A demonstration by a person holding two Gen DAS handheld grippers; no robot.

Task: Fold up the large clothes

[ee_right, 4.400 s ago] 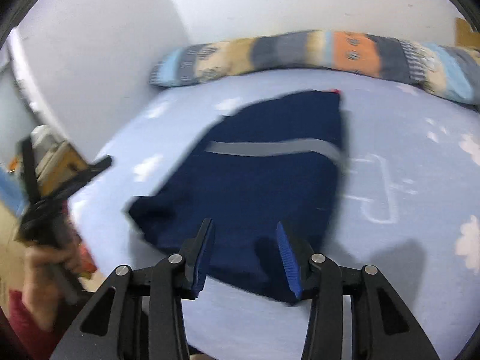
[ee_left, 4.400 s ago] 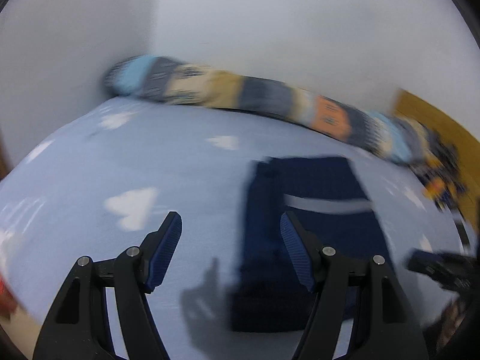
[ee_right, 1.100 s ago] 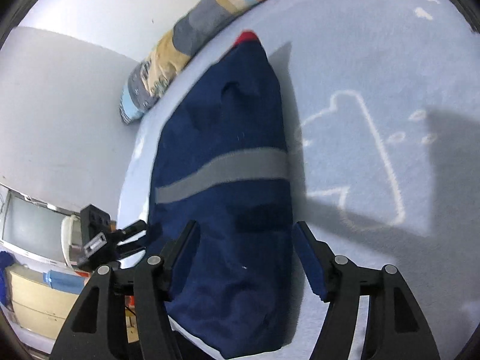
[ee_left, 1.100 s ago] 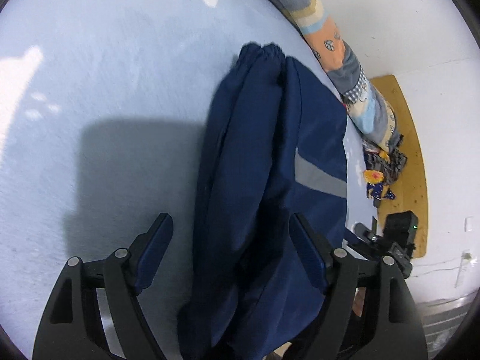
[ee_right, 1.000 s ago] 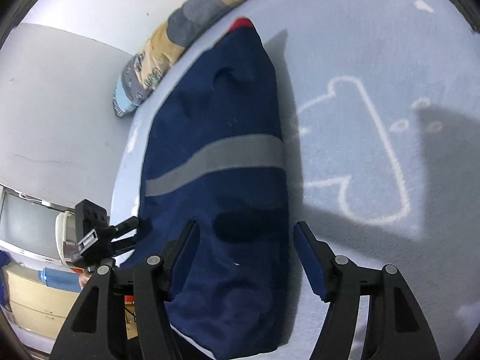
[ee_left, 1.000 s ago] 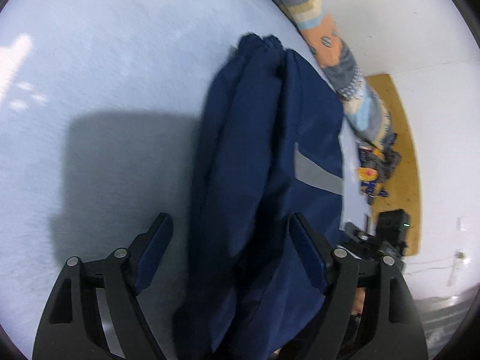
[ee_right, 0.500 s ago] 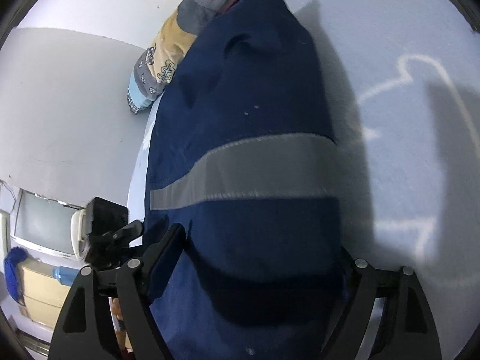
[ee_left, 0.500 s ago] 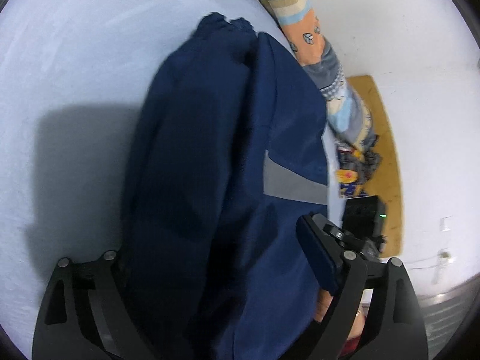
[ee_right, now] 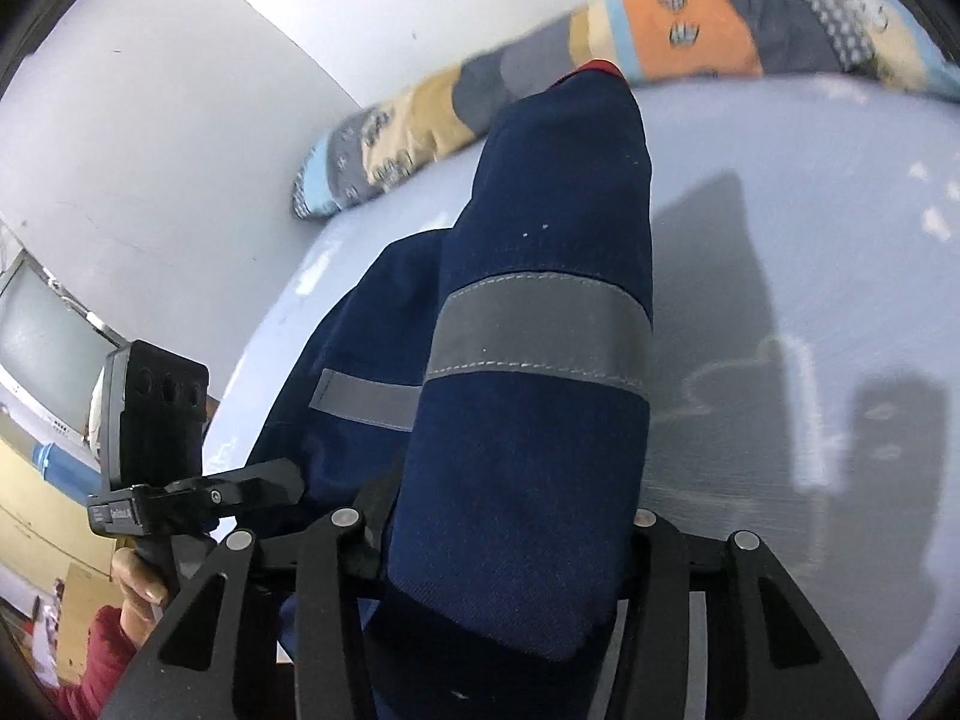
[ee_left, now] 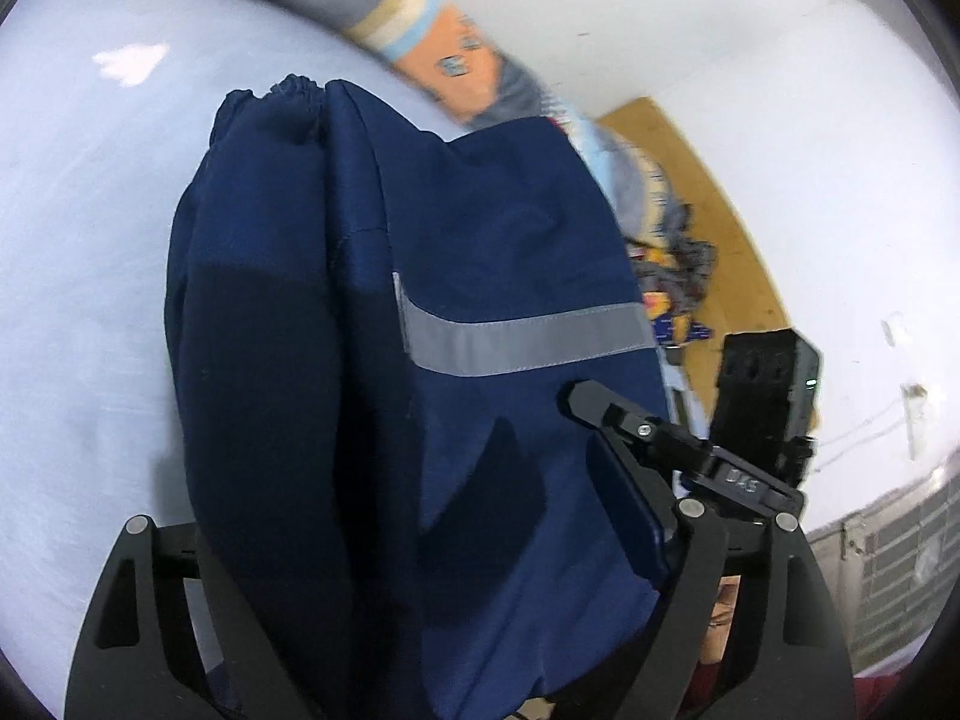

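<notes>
A navy blue garment [ee_left: 384,360] with a grey reflective stripe [ee_left: 528,336] is folded and lifted off the pale blue bed [ee_left: 78,252]. It drapes over my left gripper [ee_left: 420,516], whose fingers stand wide with the cloth between them. In the right wrist view the same garment [ee_right: 540,396] hangs between the fingers of my right gripper [ee_right: 492,534], which are closed in on its near edge; the fingertips are hidden by cloth. The right gripper also shows in the left wrist view [ee_left: 648,438], and the left gripper in the right wrist view [ee_right: 240,486].
A long patchwork bolster [ee_right: 660,54] lies along the white wall at the back of the bed. A wooden board with dark clutter [ee_left: 678,276] stands at the right. A monitor [ee_right: 42,336] and a cabinet are at the left beyond the bed edge.
Both grippers went down onto the near edge of the garment and took hold of it. The garment has been raised off the bed and now hangs folded between them.
</notes>
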